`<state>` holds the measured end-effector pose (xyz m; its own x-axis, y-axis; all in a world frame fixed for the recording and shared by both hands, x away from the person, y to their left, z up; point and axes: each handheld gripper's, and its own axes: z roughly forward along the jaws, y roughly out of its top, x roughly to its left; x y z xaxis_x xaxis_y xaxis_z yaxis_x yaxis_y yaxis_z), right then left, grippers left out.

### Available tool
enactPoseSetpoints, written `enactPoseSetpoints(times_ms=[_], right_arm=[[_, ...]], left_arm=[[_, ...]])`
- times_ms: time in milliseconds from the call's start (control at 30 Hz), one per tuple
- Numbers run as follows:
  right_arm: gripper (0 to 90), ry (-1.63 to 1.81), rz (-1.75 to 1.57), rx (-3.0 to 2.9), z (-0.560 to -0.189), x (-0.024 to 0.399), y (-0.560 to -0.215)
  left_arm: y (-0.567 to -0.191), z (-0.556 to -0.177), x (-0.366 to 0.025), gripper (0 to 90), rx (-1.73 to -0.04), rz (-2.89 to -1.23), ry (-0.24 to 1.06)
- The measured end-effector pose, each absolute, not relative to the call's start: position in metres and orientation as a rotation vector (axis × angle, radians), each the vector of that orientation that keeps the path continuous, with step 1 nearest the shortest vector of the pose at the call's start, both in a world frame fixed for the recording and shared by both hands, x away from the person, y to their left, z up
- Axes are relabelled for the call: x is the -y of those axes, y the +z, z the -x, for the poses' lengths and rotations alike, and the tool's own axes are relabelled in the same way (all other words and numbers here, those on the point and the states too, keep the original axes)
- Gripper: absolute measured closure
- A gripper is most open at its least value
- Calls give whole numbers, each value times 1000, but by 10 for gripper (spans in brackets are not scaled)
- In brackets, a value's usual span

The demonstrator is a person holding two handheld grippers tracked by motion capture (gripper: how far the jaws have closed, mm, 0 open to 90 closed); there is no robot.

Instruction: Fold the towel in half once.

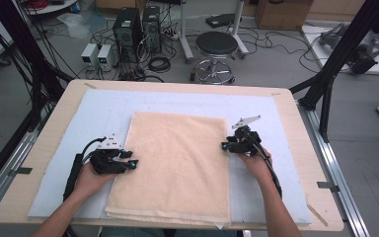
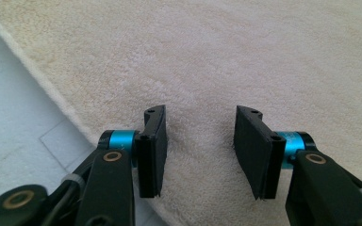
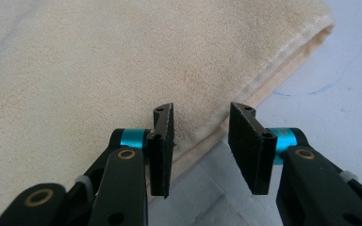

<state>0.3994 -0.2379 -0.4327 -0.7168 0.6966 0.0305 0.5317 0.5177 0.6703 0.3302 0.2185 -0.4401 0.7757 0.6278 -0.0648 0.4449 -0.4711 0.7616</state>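
A peach towel [image 1: 177, 163] lies folded flat on a pale blue mat [image 1: 103, 106]. My left gripper [image 1: 132, 159] sits at the towel's left edge, held by a hand. In the left gripper view its jaws [image 2: 201, 113] stand open just above the towel [image 2: 217, 56], with nothing pinched between the pads. My right gripper [image 1: 225, 146] is at the towel's right edge. In the right gripper view its open jaws [image 3: 201, 108] straddle the towel's [image 3: 99, 70] layered edge, one pad over the cloth and one over the mat [image 3: 339, 70].
The mat covers most of a wooden table [image 1: 59, 108]. Bare mat runs along both sides of the towel and behind it. Beyond the table's far edge stand a black stool [image 1: 216, 47], computer towers [image 1: 128, 27] and loose cables on the floor.
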Motion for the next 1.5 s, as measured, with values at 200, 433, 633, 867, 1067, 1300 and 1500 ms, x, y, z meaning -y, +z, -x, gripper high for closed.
enactPoseSetpoints(times_ms=[200, 433, 633, 867, 1067, 1300, 1500], right_arm=[[595, 1022, -1007, -2492, -396, 237, -427], [504, 1064, -985, -2484, -405, 234, -414], [426, 1086, -990, -2463, -421, 229, -402], [392, 1089, -1004, -2454, -440, 227, -392], [374, 1115, -1005, -2431, -454, 226, -388], [372, 1094, -1046, -2437, -462, 229, -398], [373, 1082, -1058, -2425, -465, 233, -401]], left_arm=[[-438, -332, -221, 529, -821, -2120, 283], [-436, -347, -233, 493, -925, -1993, 298], [-420, -371, -235, 468, -950, -1974, 329], [-402, -405, -227, 455, -971, -1998, 331], [-390, -429, -227, 446, -976, -1998, 336], [-392, -452, -226, 432, -1000, -2010, 338], [-401, -461, -229, 431, -1025, -1990, 355]])
